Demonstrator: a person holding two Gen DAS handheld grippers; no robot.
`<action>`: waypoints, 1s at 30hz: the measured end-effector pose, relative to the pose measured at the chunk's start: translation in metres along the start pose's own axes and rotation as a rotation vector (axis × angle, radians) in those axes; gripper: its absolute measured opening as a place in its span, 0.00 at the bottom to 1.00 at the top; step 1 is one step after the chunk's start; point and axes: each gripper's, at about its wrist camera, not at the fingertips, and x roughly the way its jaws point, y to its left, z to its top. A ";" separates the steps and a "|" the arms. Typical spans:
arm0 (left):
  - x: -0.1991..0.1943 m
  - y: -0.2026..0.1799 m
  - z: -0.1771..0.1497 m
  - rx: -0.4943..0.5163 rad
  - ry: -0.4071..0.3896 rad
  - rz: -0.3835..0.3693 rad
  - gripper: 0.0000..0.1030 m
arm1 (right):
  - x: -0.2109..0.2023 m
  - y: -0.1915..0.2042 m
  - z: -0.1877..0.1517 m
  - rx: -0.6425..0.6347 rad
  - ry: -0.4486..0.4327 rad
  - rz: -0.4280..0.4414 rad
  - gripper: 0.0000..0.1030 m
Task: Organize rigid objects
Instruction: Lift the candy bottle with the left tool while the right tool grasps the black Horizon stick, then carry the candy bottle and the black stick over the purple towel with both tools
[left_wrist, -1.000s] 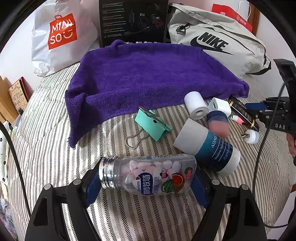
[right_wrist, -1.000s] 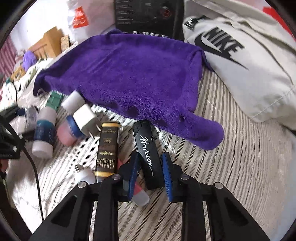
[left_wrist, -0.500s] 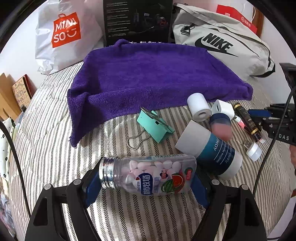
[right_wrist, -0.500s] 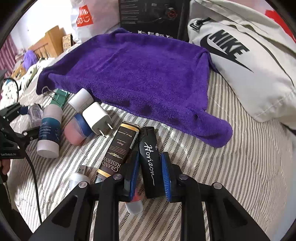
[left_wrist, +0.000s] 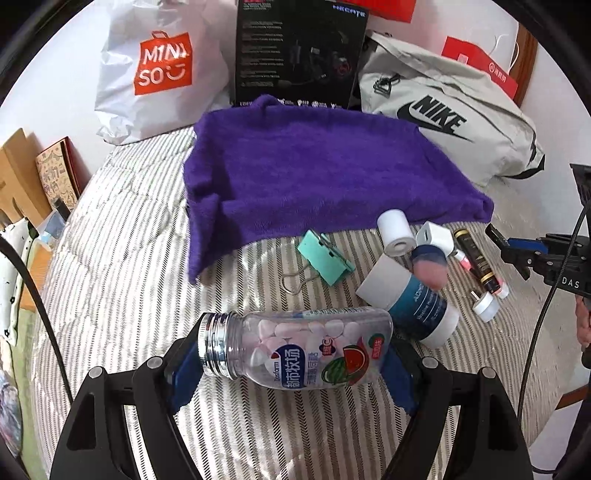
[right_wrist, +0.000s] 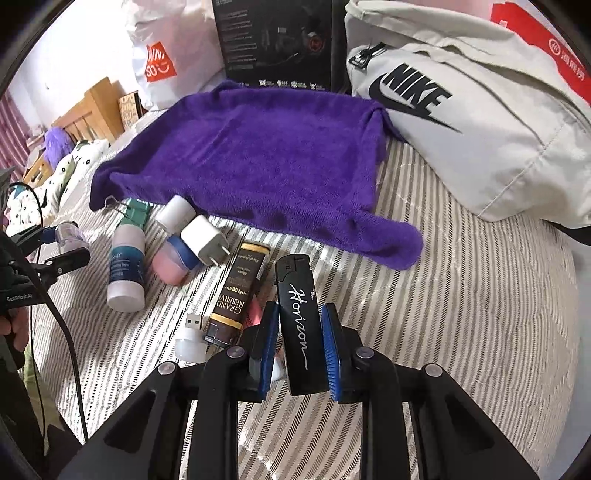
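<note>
The left gripper (left_wrist: 293, 360) has its blue pads clamped end to end on a clear candy bottle (left_wrist: 295, 349): one pad on the ribbed metal cap, the other on the base. The bottle lies crosswise, apparently lifted just clear of the striped bedding (left_wrist: 129, 288). It looks hard, smooth and light, with loose tablets that will shift; a hold across the waist would likely slip less than this lengthwise one.

The right gripper (right_wrist: 300, 345) is closed on the flat sides of a black Horizon lighter (right_wrist: 297, 317), gripped at its lower half: stiff, light and glossy, so it may pivot if tilted.

At 10 o'clock from the lighter lie a dark Grand Reserve tube (right_wrist: 238, 295), a white charger plug (right_wrist: 205, 240) and a blue-banded lotion bottle (right_wrist: 126, 266). At 12 o'clock spreads the purple towel (right_wrist: 258, 158), a likely resting place.
</note>
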 end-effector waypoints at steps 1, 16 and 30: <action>-0.004 0.001 0.002 -0.002 -0.008 -0.002 0.78 | -0.002 0.000 0.001 0.001 0.000 0.001 0.23; -0.025 0.006 0.049 0.001 -0.064 -0.001 0.78 | -0.013 0.000 0.042 -0.004 -0.044 0.039 0.10; 0.001 -0.001 0.070 -0.001 -0.038 -0.037 0.78 | 0.013 -0.003 0.020 -0.027 0.058 0.031 0.40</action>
